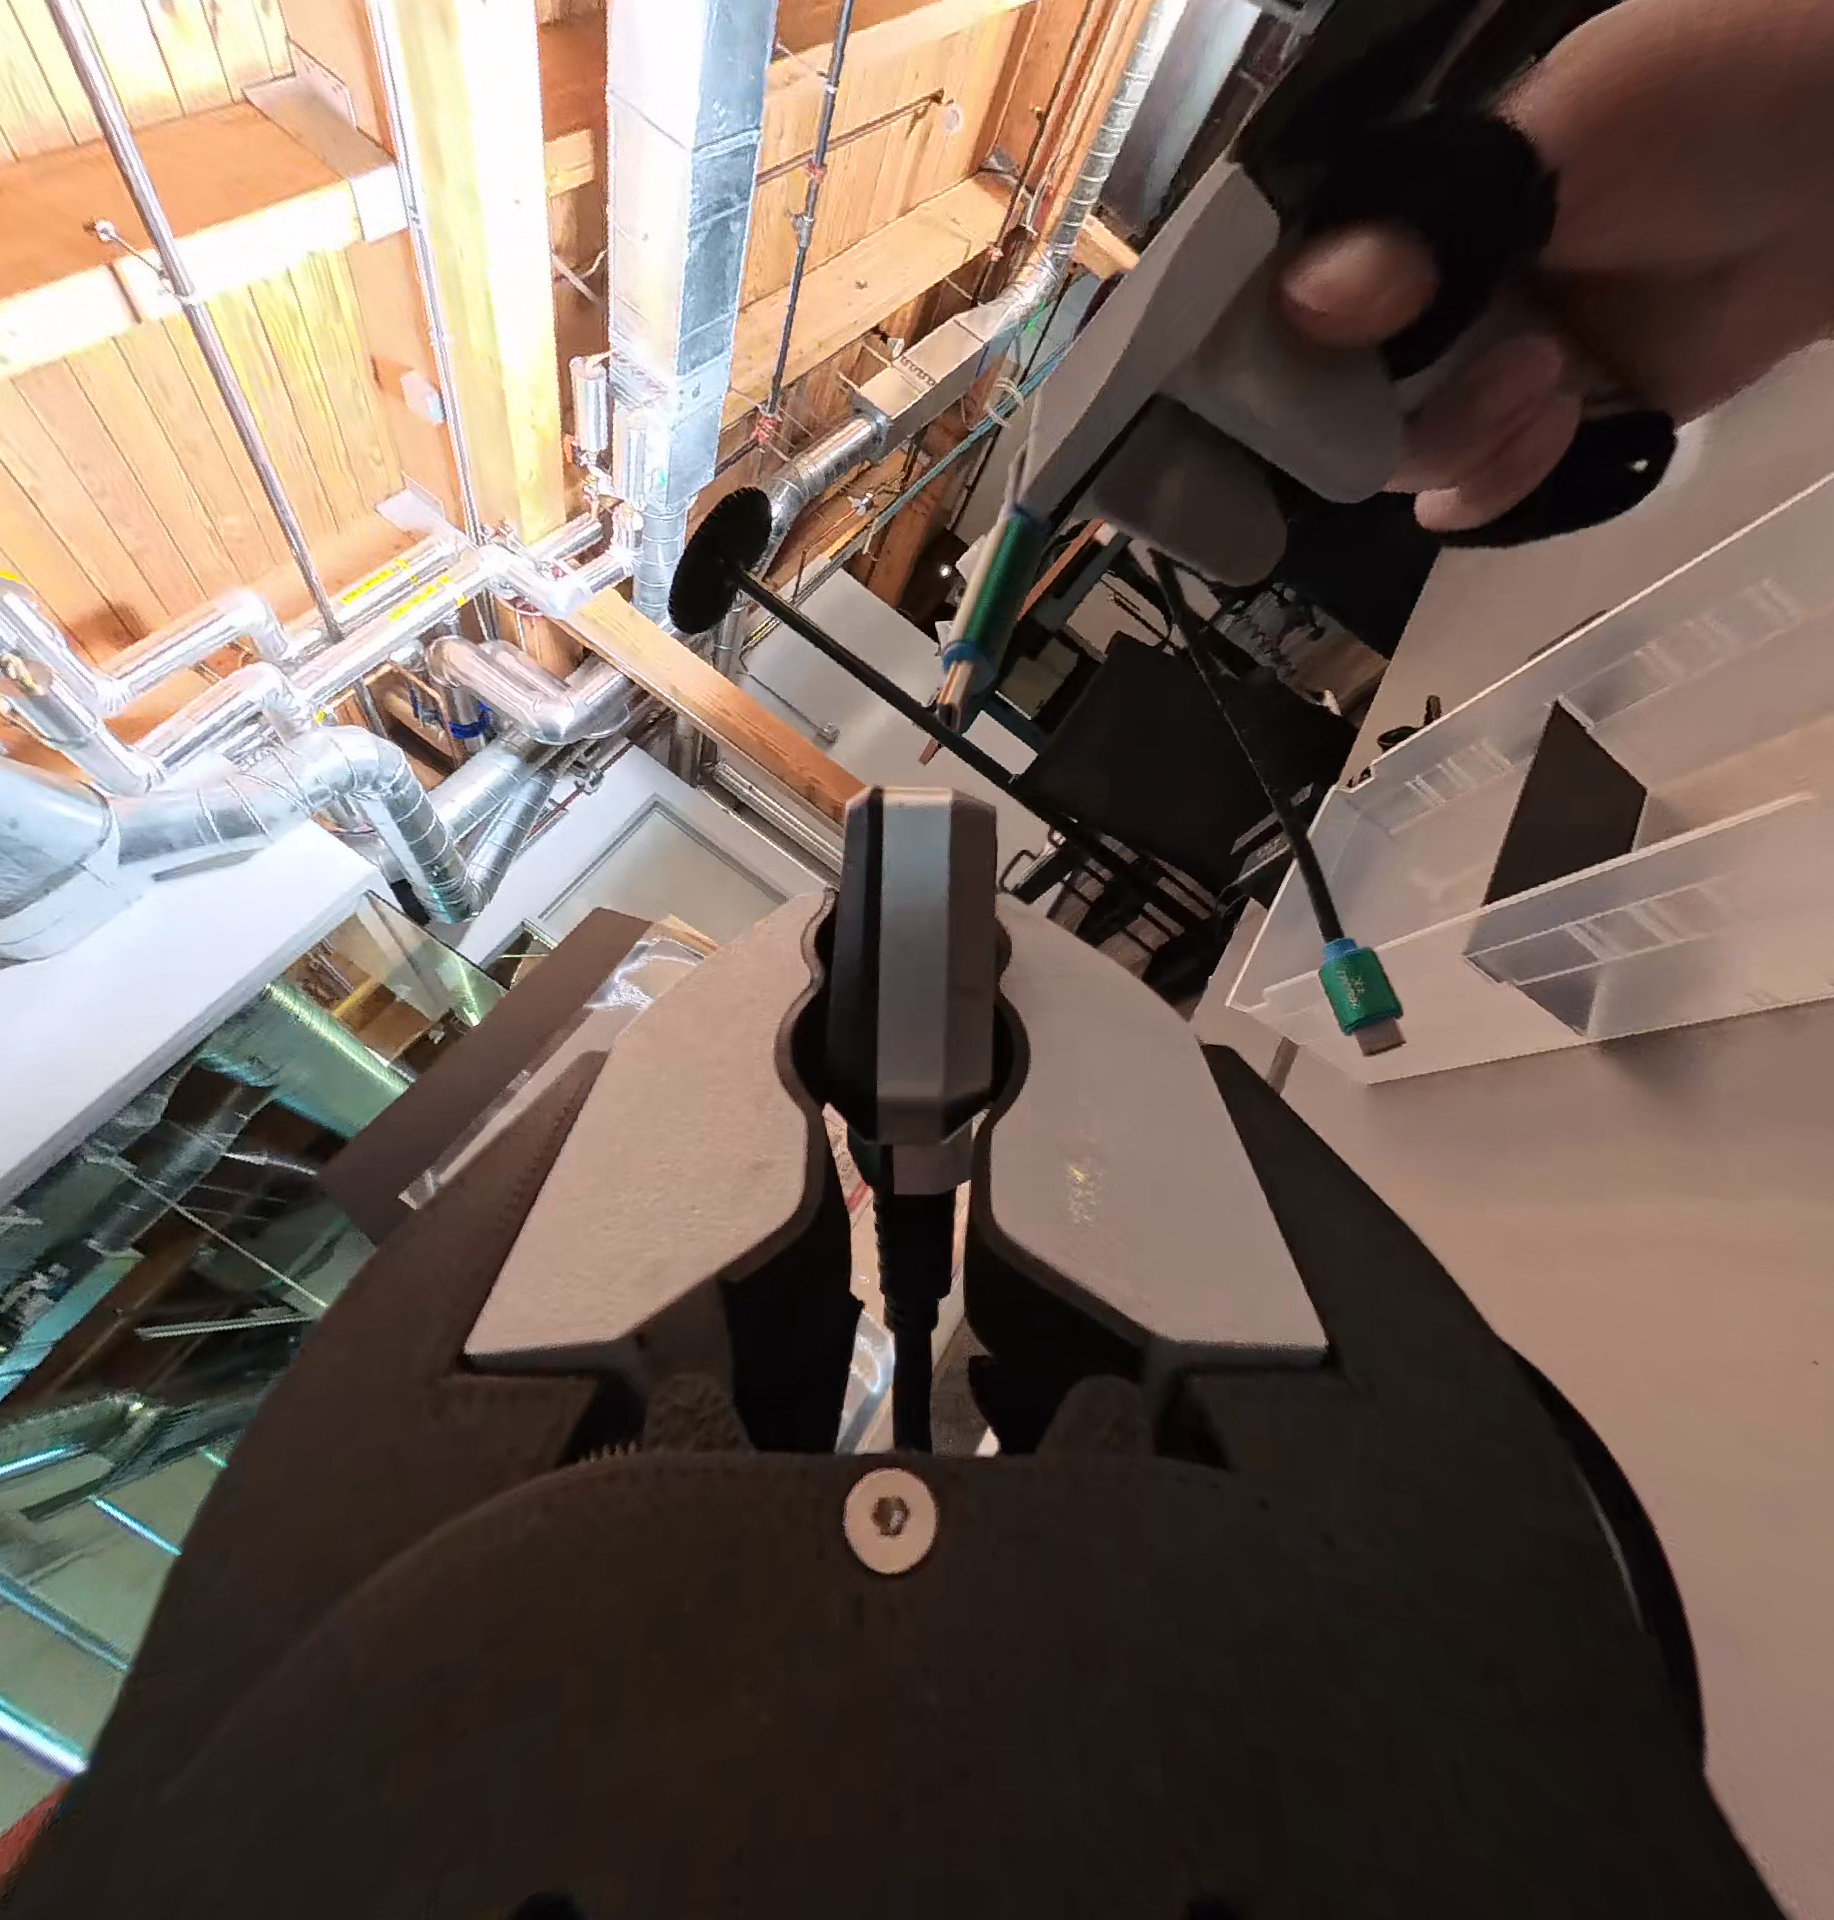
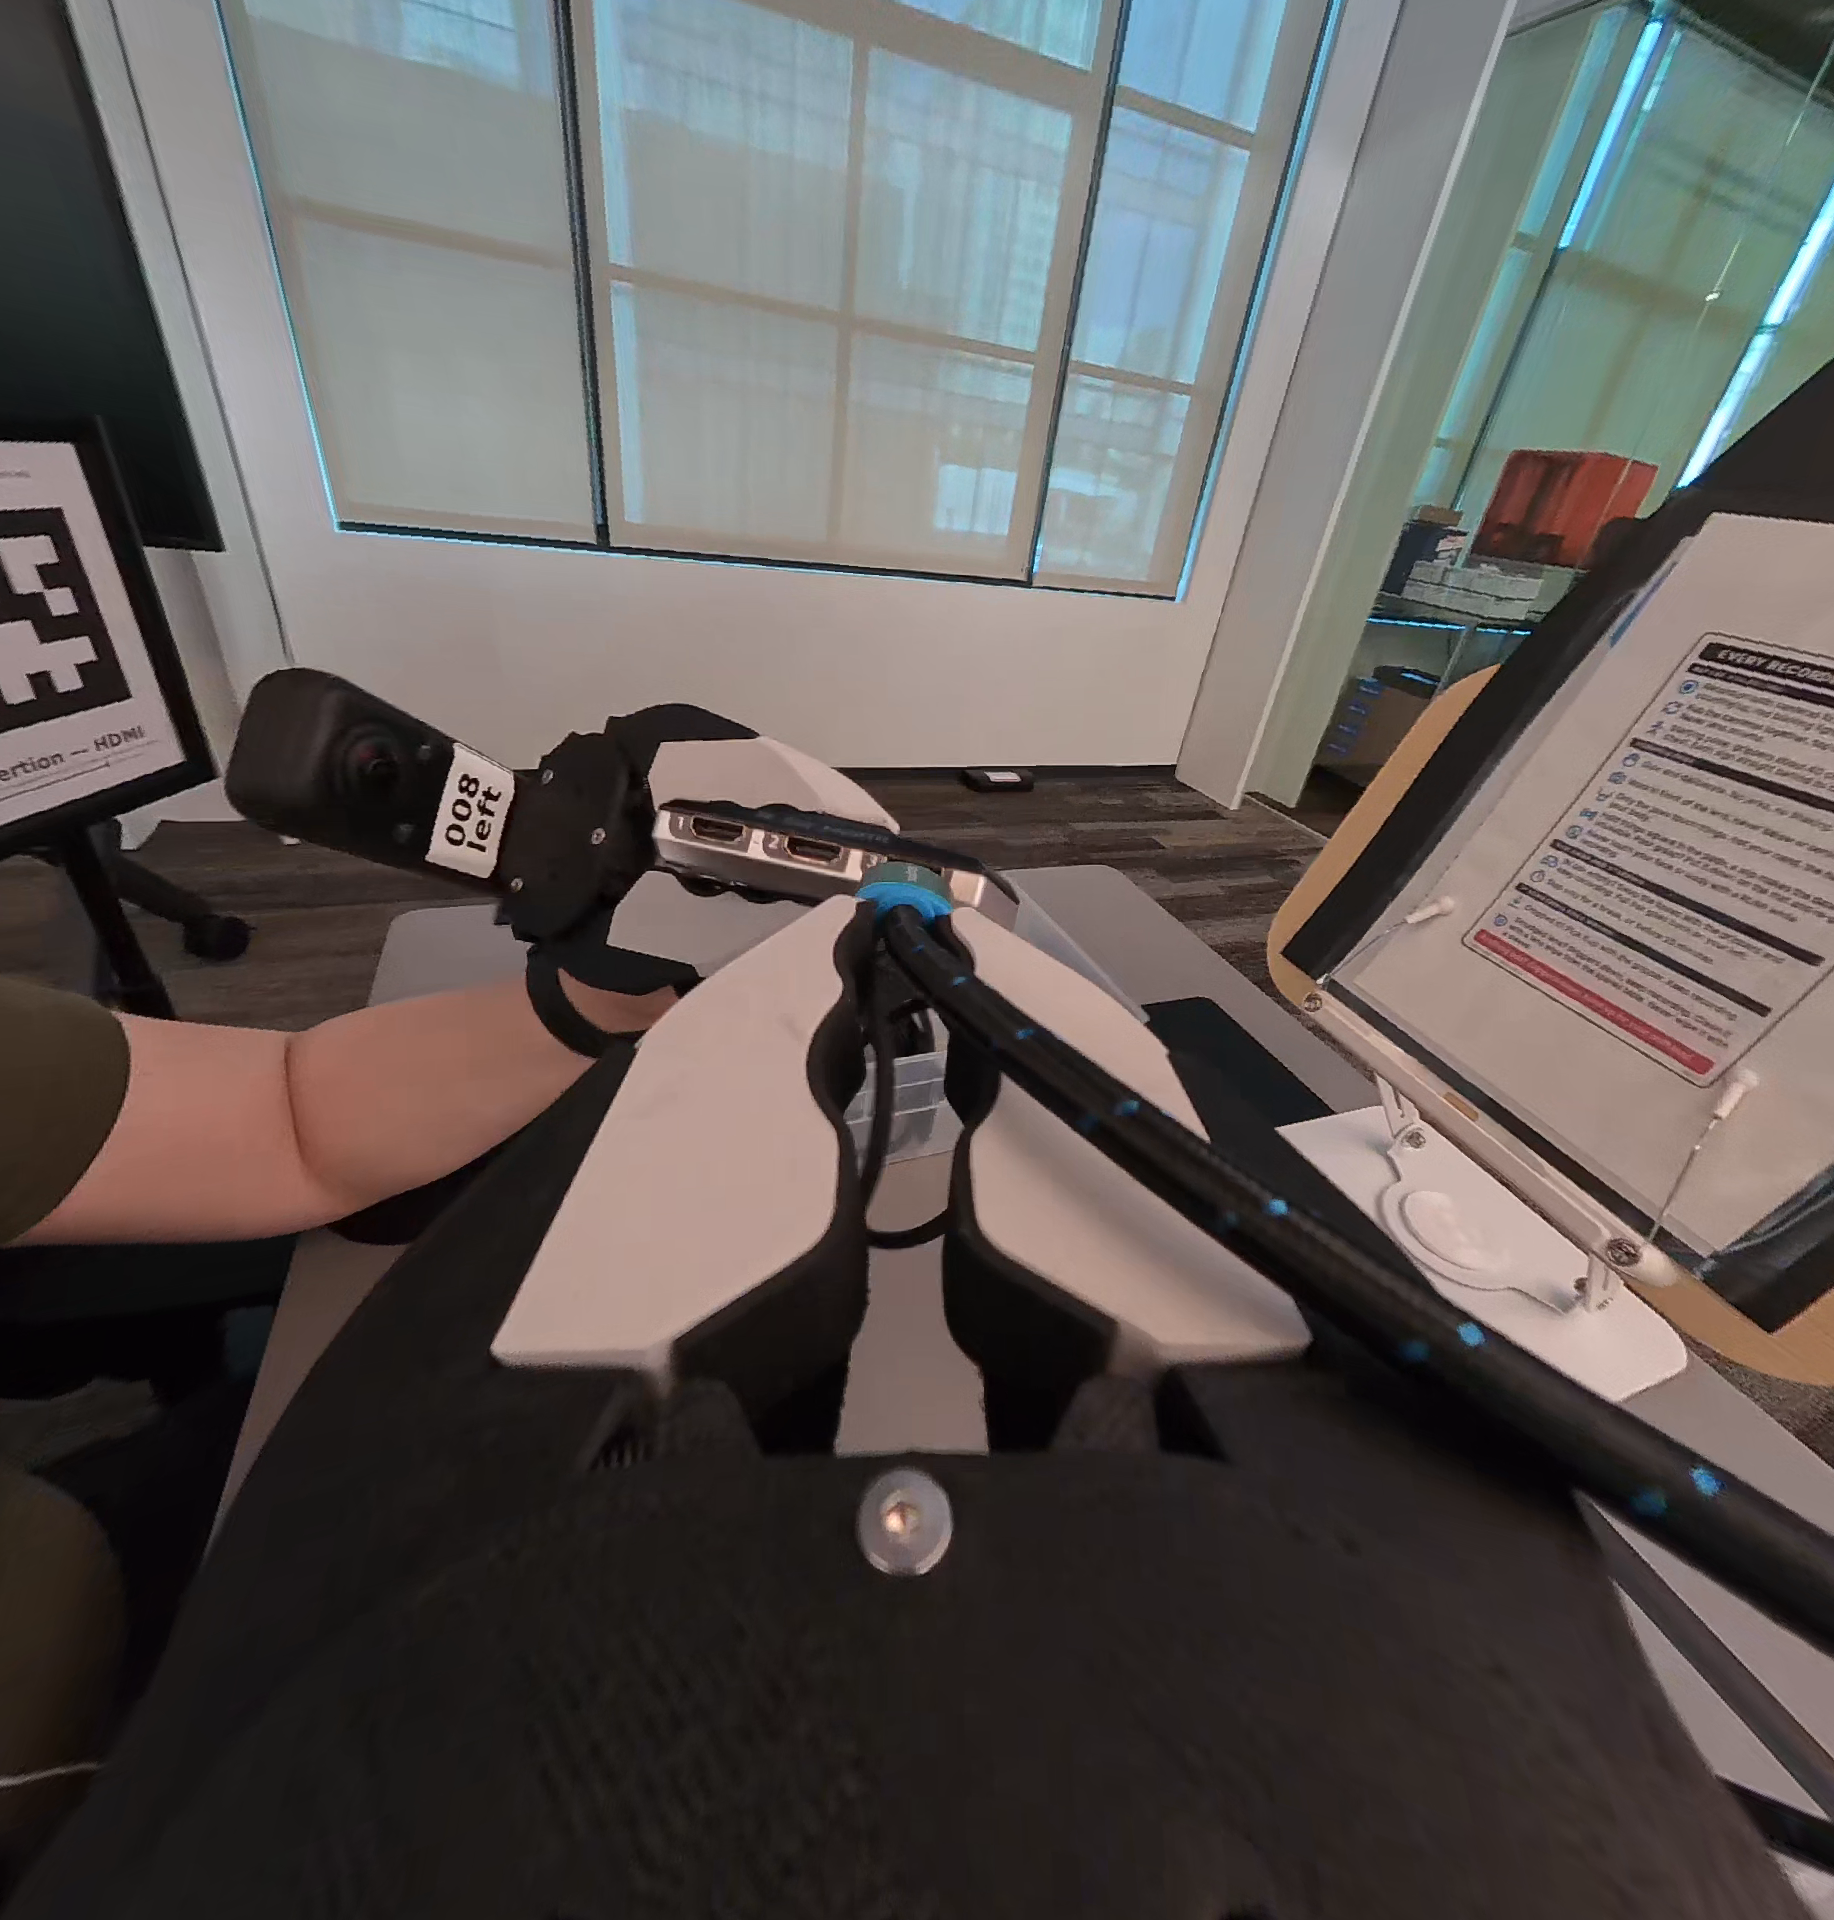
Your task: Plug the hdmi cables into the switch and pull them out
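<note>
My left claw [image 1: 908, 977] pinches the HDMI switch [image 2: 819, 847] and holds it up, ports facing my right claw [image 2: 897, 914], which grips a green HDMI plug [image 2: 902, 883] at its third port. Another plug [image 1: 1360, 992] dangles spare.

1. A pale grey table [image 2: 1079, 914] carries everything.
2. On its right side a white stand base [image 2: 1464, 1247] props up a framed instruction sheet [image 2: 1619, 883].
3. A clear plastic organiser tray [image 1: 1578, 790] sits on the white tabletop [image 1: 1515, 1351].
</note>
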Demonstrator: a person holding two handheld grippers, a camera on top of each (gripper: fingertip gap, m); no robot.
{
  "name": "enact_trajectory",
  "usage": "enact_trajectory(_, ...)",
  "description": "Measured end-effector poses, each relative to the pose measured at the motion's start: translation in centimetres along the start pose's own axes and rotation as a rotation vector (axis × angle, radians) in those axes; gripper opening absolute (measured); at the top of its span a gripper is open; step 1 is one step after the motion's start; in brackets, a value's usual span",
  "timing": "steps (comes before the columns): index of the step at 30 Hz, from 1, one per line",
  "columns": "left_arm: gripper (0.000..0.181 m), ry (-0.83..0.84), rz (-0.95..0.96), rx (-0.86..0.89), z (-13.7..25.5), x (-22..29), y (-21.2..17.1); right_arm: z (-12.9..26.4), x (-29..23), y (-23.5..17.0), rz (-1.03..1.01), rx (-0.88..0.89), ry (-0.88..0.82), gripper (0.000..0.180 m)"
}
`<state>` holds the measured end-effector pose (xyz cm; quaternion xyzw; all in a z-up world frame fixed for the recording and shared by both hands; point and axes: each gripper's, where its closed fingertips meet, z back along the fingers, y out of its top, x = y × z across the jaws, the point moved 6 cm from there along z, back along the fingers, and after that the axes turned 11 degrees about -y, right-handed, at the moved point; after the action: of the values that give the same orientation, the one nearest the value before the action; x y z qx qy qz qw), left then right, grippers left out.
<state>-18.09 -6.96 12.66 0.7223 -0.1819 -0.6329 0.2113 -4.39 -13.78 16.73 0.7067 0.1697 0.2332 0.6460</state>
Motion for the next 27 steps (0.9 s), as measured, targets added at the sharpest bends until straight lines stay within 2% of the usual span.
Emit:
enact_trajectory(6, 0.022, -0.024, -0.017, 0.006, -0.1, 0.4, 0.5, 0.7, 0.1, 0.3, 0.017, 0.022, 0.041, 0.01)
enact_trajectory(9, 0.021, -0.094, 0.033, 0.014, -0.1, 0.6, 0.6, 1.0, 0.0, 0.4, 0.026, 0.023, 0.061, 0.01)
enact_trajectory(11, 0.021, -0.251, 0.153, 0.05, -0.2, 1.1, 0.9, 1.3, -0.9, 0.6, 0.072, 0.031, 0.134, 0.01)
enact_trajectory(13, 0.022, -0.498, 0.331, 0.101, -0.1, 1.9, 1.2, 1.8, -2.2, 0.8, 0.161, 0.026, 0.209, 0.01)
enact_trajectory(15, 0.021, -0.733, 0.51, 0.128, 0.1, 2.8, 1.4, 2.3, -3.6, 0.6, 0.281, 0.002, 0.262, 0.011)
enact_trajectory(19, 0.023, -1.081, 0.797, 0.235, 0.1, 4.4, 1.4, 3.2, -5.7, -0.5, 0.541, 0.002, 0.357, 0.011)
enact_trajectory(21, 0.022, -1.233, 0.915, 0.246, -0.2, 5.5, 1.1, 3.6, -6.2, -0.8, 0.6, 0.053, 0.408, 0.011)
enact_trajectory(27, 0.022, -1.542, 1.106, 0.186, -1.4, 9.7, 0.8, 4.6, -5.9, -2.3, 0.758, 0.135, 0.523, 0.011)
